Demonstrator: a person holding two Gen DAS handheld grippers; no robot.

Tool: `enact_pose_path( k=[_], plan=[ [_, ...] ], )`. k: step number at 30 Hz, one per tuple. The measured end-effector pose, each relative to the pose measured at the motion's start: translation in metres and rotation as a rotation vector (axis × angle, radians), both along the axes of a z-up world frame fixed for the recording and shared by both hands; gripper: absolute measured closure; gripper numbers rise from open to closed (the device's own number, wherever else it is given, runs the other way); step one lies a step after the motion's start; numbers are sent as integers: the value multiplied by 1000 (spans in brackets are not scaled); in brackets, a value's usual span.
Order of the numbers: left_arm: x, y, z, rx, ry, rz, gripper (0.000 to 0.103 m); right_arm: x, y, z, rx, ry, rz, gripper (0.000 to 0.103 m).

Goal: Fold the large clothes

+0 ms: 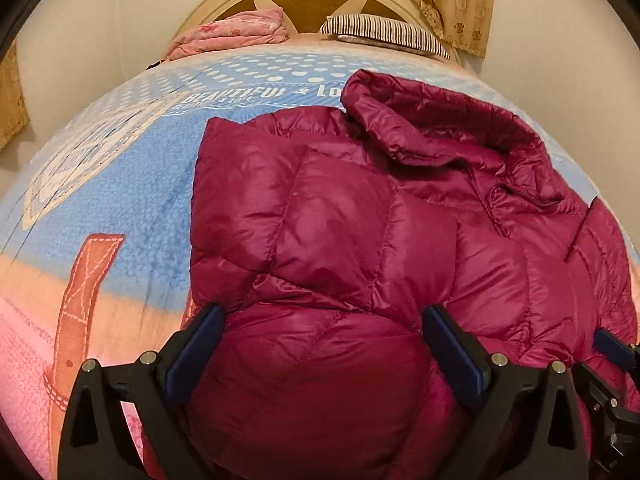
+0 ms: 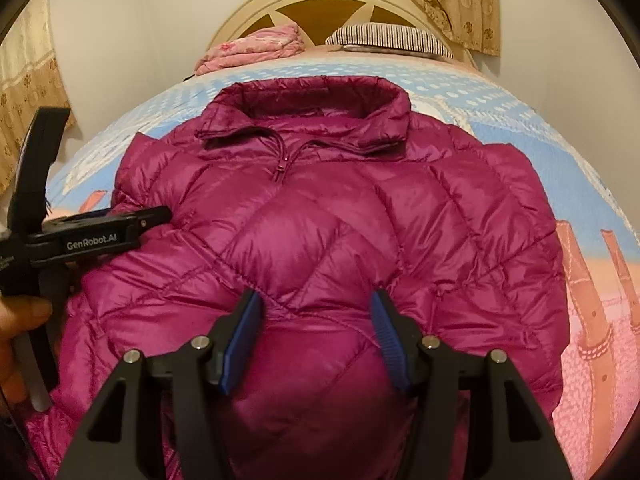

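A magenta quilted down jacket [image 2: 340, 208] lies front up on the bed, collar [image 2: 304, 108] toward the headboard and zipper closed. In the left wrist view its left sleeve is folded in over the jacket [image 1: 320, 216] chest. My left gripper [image 1: 324, 316] hovers over the lower left part, jaws wide open, nothing pinched. My right gripper [image 2: 316, 298] is pressed into the lower middle of the jacket; a puffy bulge of fabric fills the gap and touches both blue pads [image 2: 244, 332]. The left gripper's body [image 2: 100, 236] and a hand [image 2: 20, 320] show at the left of the right wrist view.
The bed has a blue, pink and orange patterned sheet [image 1: 120, 200]. A folded pink blanket [image 1: 236, 32] and a striped pillow [image 1: 384, 30] lie by the cream headboard [image 2: 340, 0]. Curtains [image 2: 460, 4] hang behind. Bare sheet lies on both sides of the jacket.
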State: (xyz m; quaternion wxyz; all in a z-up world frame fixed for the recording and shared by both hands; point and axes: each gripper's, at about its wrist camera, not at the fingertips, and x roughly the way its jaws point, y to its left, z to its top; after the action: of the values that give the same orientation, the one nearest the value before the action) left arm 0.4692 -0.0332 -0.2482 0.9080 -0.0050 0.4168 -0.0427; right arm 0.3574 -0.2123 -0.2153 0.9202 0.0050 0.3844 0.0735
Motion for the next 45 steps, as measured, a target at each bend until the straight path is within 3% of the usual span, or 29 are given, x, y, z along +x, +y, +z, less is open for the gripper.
enact_pose_path(
  k=[12,31,34,37,40,45],
  plan=[
    [1,-6,-3,52,6,7,1,3,6,-5,-50,3,-7,42],
    [5,-6,-1,60,38,-1,1,4,12,-7,-97,5,-12,41],
    [2,-3,15,98,50,-24,1,5,10,-4,-83,16,1,39],
    [-10,6,55,104,-66,-48,1,0,3,11,-50,11,52,29],
    [-3,13,85,69,-127,-52,1,-2,-10,33,-72,-55,50,21],
    [56,4,92,-13,-73,-65,1,46,-31,60,-82,-65,19,14]
  ],
)
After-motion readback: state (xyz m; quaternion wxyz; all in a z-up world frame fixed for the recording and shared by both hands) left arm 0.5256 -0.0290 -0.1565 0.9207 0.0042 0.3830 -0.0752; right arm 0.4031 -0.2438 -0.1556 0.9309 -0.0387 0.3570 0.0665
